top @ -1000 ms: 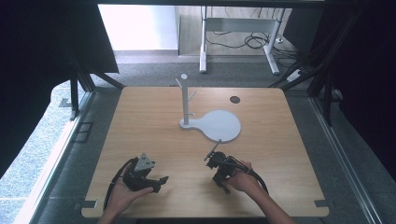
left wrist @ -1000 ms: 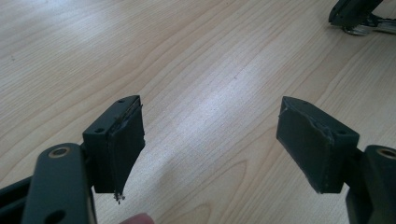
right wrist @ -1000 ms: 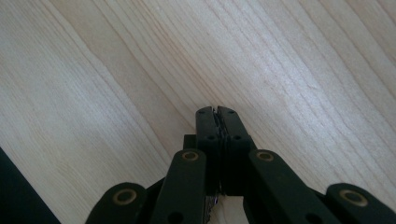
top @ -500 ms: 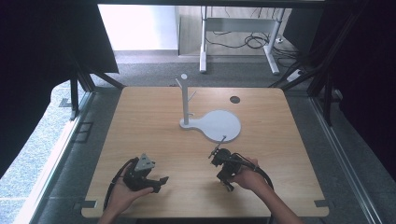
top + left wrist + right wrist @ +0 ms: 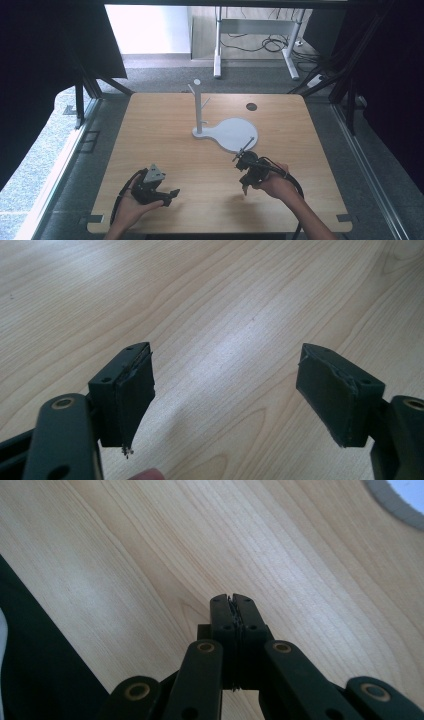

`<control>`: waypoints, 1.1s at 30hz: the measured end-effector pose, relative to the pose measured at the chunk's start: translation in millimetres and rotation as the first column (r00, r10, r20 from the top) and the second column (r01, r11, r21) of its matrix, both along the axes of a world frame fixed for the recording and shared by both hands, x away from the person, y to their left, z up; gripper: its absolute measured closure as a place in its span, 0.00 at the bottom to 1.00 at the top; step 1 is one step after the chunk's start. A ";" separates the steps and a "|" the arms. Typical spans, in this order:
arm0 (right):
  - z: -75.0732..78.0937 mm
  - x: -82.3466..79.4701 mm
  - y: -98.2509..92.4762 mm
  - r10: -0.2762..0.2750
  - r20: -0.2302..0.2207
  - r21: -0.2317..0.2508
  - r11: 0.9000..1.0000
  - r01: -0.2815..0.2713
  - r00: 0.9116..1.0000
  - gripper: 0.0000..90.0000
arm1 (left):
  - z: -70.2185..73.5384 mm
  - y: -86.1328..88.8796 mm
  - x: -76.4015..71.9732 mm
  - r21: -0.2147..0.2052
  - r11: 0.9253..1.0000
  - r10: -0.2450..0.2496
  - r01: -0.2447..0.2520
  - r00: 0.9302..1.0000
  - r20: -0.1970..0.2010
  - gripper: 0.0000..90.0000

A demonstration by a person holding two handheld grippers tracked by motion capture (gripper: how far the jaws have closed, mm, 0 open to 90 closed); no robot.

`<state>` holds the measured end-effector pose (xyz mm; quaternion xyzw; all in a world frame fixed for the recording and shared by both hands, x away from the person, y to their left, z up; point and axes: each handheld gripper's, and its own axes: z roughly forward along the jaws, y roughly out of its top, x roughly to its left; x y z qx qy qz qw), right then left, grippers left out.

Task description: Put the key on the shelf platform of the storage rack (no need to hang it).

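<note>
While the right gripper [image 5: 245, 187] is sitting low over the near right part of the table [image 5: 165, 130] with its jaws pressed together on nothing, the left gripper [image 5: 172, 192] is resting toward the near left with its jaws spread wide and nothing between them. The thing nearest is the white stand [image 5: 231, 134], a flat rounded plate lying just beyond the right gripper, up the table and a touch to the left. Its long axis is running leftward from the broad end to the upright post [image 5: 199, 107], which is carrying short pegs. The right hand [image 5: 272, 186] is clearly the nearer one; the left is well apart from it. I'm judging any reach would go forward from the right. The light wood surface is otherwise bare apart from a small dark round spot [image 5: 251, 106] near the far edge. Beyond it, a grey floor, desk legs [image 5: 218, 45] and loose cables [image 5: 272, 45] are showing, with dark curtains [image 5: 50, 45] hanging at either side.
</note>
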<state>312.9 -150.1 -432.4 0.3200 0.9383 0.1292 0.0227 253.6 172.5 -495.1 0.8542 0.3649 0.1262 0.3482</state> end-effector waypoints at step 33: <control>25.7 26.6 -12.7 -0.043 0.052 0.040 0.998 0.041 0.998 1.00 | 0.6 -0.2 -0.4 0.002 1.000 -0.002 0.002 1.000 0.005 0.26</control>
